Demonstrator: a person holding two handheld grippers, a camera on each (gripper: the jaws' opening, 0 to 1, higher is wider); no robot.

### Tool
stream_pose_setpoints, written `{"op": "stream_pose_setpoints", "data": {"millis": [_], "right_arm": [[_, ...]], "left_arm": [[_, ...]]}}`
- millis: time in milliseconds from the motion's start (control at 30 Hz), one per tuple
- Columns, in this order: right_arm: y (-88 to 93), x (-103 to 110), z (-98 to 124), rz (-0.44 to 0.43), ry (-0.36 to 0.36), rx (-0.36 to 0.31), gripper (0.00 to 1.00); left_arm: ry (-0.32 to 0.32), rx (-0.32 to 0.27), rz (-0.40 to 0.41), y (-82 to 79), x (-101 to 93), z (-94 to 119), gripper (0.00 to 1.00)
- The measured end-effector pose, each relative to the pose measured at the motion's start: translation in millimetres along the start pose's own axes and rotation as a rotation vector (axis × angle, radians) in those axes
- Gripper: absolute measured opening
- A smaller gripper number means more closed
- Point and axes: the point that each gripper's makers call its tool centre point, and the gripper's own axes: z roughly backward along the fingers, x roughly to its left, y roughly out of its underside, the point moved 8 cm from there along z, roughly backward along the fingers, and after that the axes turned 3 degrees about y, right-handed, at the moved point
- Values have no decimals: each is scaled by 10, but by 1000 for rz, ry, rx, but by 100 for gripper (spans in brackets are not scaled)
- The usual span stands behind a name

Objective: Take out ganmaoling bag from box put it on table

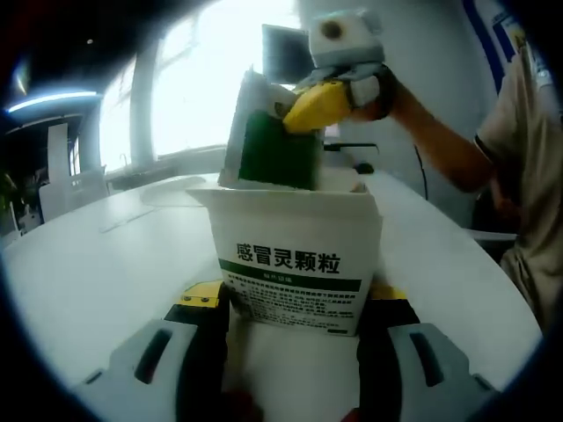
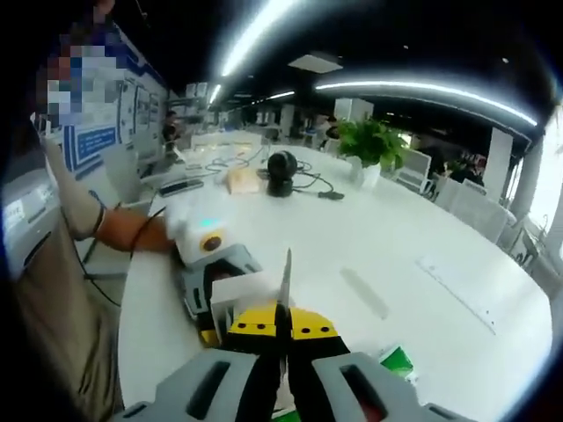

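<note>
Left gripper view: left gripper (image 1: 295,308) fingers clamp the open box (image 1: 295,255) on the counter (image 1: 106,255); at 12 o'clock, right gripper (image 1: 318,107) fingers pinch the ganmaoling bag (image 1: 264,141), half out.

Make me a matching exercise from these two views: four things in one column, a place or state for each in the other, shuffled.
Things:
1. ganmaoling bag
2. box
3. potted plant
4. right gripper

Places or states:
A. upright between the left gripper's fingers
B. far across the white table
C. shut on the bag's top edge
D. partly out of the box's open top

Pairs: 1-D, 2-A, 3-B, 4-C
</note>
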Motion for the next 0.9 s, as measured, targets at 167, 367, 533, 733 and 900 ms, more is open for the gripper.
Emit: {"op": "stream_pose_setpoints", "data": {"millis": [167, 367, 533, 733, 900], "right_arm": [[-37, -12, 154, -49, 33, -84, 0], [22, -30, 311, -84, 76, -137, 0], [94, -42, 462, -126, 118, -179, 0], [225, -32, 623, -195, 184, -219, 0], [383, -76, 740, -279, 257, -254, 0]], "left_arm": [[0, 0, 0, 0, 2, -2, 49], [0, 0, 0, 1, 3, -3, 49], [0, 0, 0, 1, 3, -3, 49], [1, 0, 0, 3, 4, -3, 49], [1, 0, 0, 3, 4, -4, 49]]}}
